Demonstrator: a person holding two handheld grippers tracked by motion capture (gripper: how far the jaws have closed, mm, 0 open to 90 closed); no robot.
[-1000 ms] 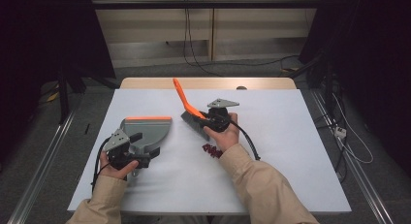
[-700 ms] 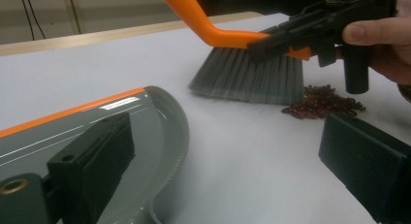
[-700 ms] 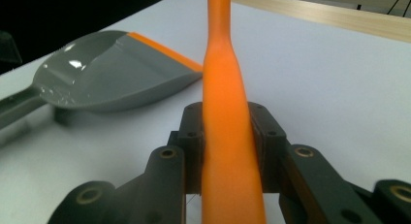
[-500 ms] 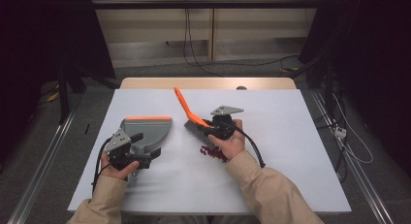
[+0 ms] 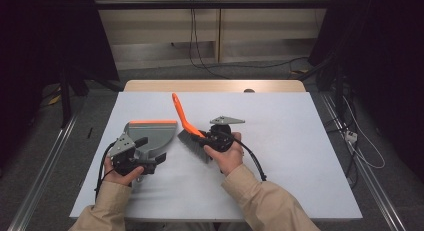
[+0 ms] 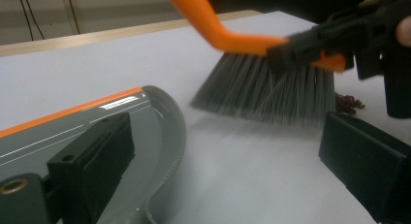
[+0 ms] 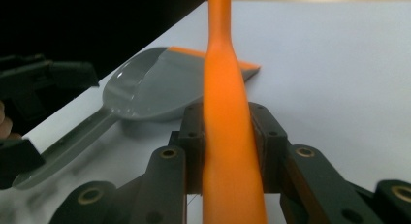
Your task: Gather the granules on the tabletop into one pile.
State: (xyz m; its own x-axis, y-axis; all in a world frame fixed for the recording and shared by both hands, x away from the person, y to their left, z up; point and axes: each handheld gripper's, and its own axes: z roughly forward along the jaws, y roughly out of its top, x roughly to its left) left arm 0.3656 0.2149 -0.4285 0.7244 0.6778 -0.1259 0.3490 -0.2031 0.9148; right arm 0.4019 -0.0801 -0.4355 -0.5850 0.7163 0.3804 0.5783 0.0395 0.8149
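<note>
My right gripper is shut on the orange handle of a hand brush near its head. The grey bristles rest on the white table just right of a grey dustpan with an orange front lip. My left gripper is open at the dustpan's back end; its left jaw sits over the pan's rim, its right jaw over bare table. A small clump of dark red debris lies behind the bristles, near the right gripper.
The white table top has a wooden strip along its far edge. Dark curtains, cables and floor rails surround it. The dustpan's long grey handle points toward the person.
The right gripper has drawn the brush toward the person and slightly left, closer to the dustpan; the debris is now hidden in the high view. The left gripper and the dustpan have stayed put.
</note>
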